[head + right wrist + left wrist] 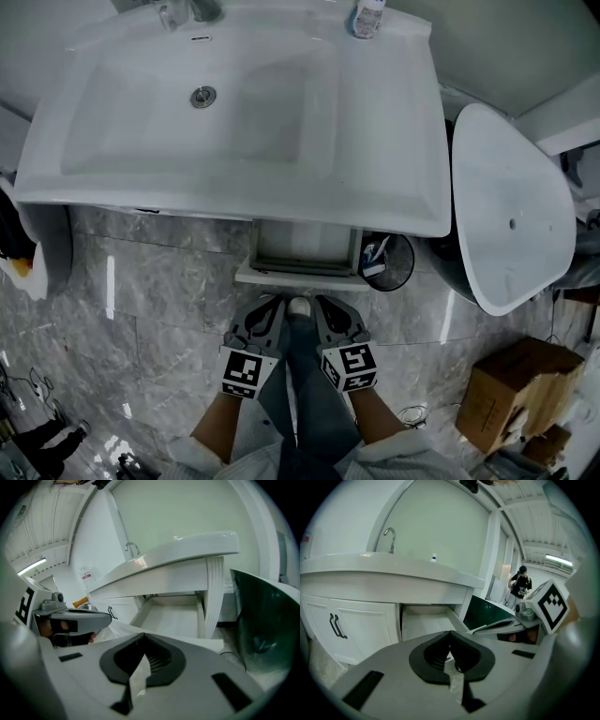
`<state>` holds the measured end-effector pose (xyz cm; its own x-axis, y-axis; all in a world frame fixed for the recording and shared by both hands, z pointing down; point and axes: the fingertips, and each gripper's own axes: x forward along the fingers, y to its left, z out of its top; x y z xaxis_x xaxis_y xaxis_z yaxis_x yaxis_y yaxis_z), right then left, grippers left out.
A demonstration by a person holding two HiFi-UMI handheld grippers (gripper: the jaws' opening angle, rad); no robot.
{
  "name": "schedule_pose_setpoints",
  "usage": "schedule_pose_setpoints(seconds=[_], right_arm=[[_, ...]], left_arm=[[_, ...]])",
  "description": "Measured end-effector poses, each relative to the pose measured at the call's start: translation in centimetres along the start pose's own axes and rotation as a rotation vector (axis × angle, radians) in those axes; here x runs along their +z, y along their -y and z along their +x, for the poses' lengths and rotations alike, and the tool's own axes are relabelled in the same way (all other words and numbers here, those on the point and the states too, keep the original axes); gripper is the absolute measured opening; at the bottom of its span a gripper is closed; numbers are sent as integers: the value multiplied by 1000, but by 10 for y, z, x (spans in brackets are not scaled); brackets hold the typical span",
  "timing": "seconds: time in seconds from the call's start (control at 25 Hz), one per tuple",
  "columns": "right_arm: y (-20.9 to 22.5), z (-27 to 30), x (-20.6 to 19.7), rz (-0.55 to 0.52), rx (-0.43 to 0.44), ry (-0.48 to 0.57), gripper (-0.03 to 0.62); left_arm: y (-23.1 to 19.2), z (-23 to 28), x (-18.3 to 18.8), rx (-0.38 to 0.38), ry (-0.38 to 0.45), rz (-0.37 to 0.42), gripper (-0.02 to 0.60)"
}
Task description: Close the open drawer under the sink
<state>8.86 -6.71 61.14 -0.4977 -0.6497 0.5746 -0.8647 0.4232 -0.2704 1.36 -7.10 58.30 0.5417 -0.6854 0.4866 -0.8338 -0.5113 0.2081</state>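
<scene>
Drawer [302, 253] sits under the white sink [112, 178], right of centre, pulled out twd the person. It's white w/ a pale flat bottom and low side walls; front panel is a white strip at the near edge. In the left gripper view the drawer [423, 620] opens just right of a cabinet door [365, 625] w/ dark curved handles. In the right gripper view the drawer [174, 613] shows its whole inside, w/ a ribbed white panel [213, 597] at its right.

Writing: a red label [86, 576] on the wall and the label on the bottle [368, 17] at the sink's back edge are too small to read. Marker cubes carry b/w square patterns only.

Left claw [270, 302] [451, 638]: jaws together, black pads meeting at the tip, nothing btwn them. Right claw [324, 302] [143, 640]: same, jaws together, holding nothing. Both tips are just short of the drawer's front panel; can't tell if touching. A shoe [300, 306] sits btwn the two claws. Wire bin [388, 262] stands just right of the drawer.
</scene>
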Motion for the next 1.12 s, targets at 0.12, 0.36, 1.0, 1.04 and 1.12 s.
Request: schedule_pose_setpoints(seconds=[0.12,0.36,1.0,1.04,1.12], right_arm=[[8,7,-19,29,-17,-14,9],[19,21,-40,50,-41,-26,9],[38,38,-43,112,-105,-18,9],[38,38,-42,122,-111,-11,9],[39,39,-40,134,-121,-2,9]], left_arm=[[-3,9,-22,-1,-40,11,15],[-9,24,-45,2,-77,19,15],[-24,51,-61,14,-118,21,15],[-24,51,-61,13,-117,20,15],[-24,51,-60,10,-116,21,15]])
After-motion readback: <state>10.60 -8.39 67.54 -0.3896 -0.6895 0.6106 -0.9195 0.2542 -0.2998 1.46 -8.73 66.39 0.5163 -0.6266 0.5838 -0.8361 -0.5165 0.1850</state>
